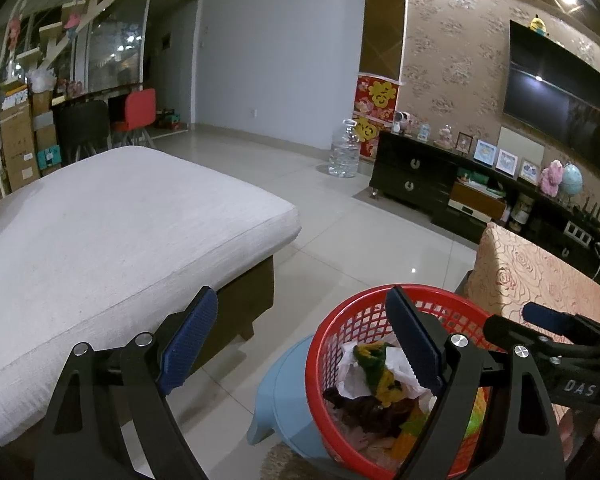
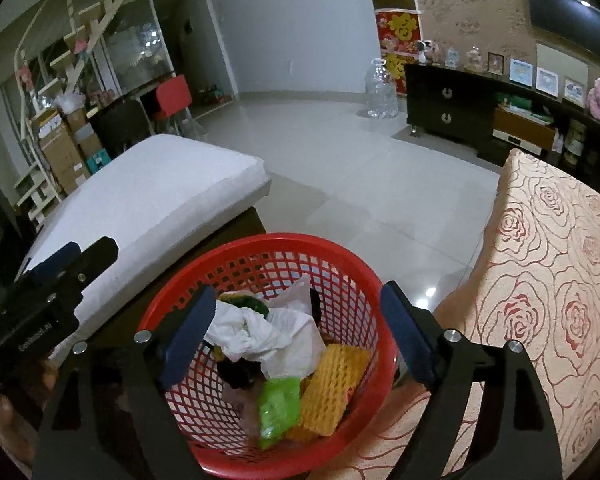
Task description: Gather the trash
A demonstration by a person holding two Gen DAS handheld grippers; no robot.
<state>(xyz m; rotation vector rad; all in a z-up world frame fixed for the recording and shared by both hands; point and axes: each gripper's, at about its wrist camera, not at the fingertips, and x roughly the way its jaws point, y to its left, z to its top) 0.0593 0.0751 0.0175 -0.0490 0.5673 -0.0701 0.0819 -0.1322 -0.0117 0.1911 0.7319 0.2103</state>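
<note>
A red mesh basket [image 2: 284, 240] sits right below my right gripper [image 2: 298, 290], which is open with nothing between its blue pads. Inside the basket lie crumpled white paper [image 2: 268, 332], a yellow foam net [image 2: 336, 388], a green bag [image 2: 278, 408] and some dark scraps. My left gripper [image 1: 300, 293] is open and empty too. It hovers over the left side of the basket [image 1: 356, 300], between it and the cushion. In the left wrist view a blue fingertip [image 1: 540, 316] of the right gripper shows at the right edge.
The basket appears to rest on a light blue stool [image 1: 284, 396]. A white cushioned bench [image 1: 120, 232] lies to the left and a rose-patterned cloth surface [image 2: 560, 280] to the right. Beyond, on the tiled floor, stand a dark TV cabinet [image 1: 416, 176] and a large water bottle [image 1: 344, 152].
</note>
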